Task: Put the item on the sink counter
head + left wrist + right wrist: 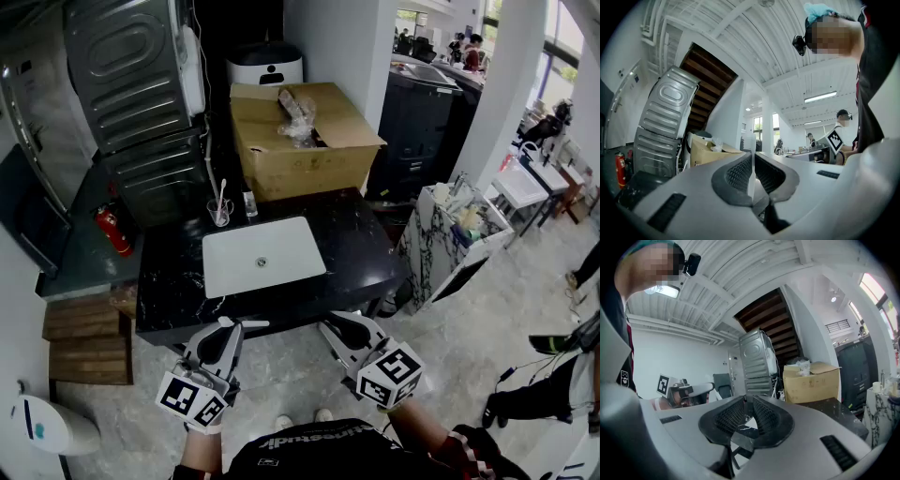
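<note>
Item: thin white stick-like item (251, 324), lying level, one end caught at the tip of the left gripper (225, 323), the other end poking out towards the right gripper; what it is exactly cannot be told.
Item's place: off the sink counter (366, 244), just short of its front edge, over the pale floor (281, 375).
Left gripper: jaws clenched on the item, seen as a white strip pinched between the dark ribbed pads (736, 173).
Right gripper (330, 323): jaws drawn together to a slit, nothing between them; it is held beside the left one, also before the front edge.
Counter: black marbled top with a white rectangular basin (234, 262) in the middle.
Back edge, left of the basin: glass (219, 212) and small bottle (249, 203) just beside each other.
Behind the counter: open cardboard box (300, 141).
Left of the counter: red fire extinguisher (113, 230).
</note>
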{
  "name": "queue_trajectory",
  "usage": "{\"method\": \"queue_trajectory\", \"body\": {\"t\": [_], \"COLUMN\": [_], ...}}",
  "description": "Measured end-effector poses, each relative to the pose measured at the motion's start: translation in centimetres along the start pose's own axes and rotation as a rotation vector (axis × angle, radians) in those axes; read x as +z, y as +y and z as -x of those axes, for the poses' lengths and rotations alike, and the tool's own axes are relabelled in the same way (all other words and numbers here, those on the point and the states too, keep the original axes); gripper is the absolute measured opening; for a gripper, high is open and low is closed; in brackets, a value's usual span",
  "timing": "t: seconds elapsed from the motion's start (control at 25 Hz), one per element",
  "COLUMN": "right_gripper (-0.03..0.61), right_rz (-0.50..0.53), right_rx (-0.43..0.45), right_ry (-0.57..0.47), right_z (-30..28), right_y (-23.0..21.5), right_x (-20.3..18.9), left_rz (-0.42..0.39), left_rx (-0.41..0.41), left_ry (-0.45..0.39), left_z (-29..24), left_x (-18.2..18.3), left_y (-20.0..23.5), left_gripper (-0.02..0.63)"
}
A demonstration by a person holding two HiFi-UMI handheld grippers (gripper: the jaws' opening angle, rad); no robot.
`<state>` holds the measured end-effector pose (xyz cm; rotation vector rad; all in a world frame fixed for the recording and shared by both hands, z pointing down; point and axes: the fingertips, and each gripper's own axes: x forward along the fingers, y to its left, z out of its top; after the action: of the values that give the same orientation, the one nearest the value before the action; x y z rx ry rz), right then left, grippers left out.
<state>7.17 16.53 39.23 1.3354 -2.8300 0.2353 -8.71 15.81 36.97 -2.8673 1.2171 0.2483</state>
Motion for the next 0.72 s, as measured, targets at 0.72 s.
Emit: {"method": "queue_trajectory", "body": {"t": [0.72], "right_gripper": [0.074], "right_rz": [0.001], "right_rx": [-0.032], "right_ry": [0.000], "right_z": [0.9], "right_y": [-1.6], "right_x": [-0.2], "left_rz": [0.008], "left_rx": [0.007], "left_ry": [0.000], "left_z": [-0.4], "left_x": [-0.1], "left_y": [-0.4], "left_gripper": [0.028]}}
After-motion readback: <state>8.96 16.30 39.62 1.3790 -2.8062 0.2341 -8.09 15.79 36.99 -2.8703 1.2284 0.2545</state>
